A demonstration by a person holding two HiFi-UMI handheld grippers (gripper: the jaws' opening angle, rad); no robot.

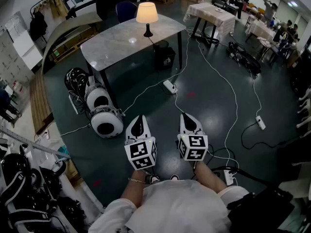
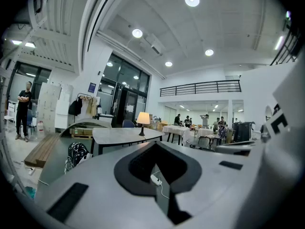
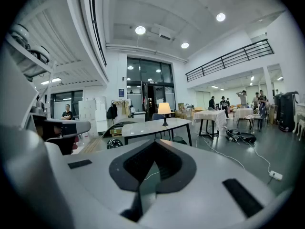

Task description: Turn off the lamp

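Dark floor (image 1: 209, 96) fills most of my head view, white cables running across it. Grey marble-top table (image 1: 116, 42) sits at 11 o'clock, well apart from me. Stack of white round gear (image 1: 104, 115) lies on the floor at 10 o'clock, near the table's closest leg.

Left gripper (image 1: 138, 118) and right gripper (image 1: 187, 116) are side by side just ahead of me, both roughly level, noses toward 12. Left claw: jaws together, nothing clamped, only floor showing through the slit. Right claw: same, jaws together, nothing in them.

Lamp (image 1: 146, 14) stands upright on the table's far half at 12 o'clock, black base, cream shade glowing, so it's lit. It's well apart from both grippers. Its cord drops off the table edge toward the floor.

White power strip (image 1: 169, 86) lies on the floor at 12 o'clock, between the grippers and the table.
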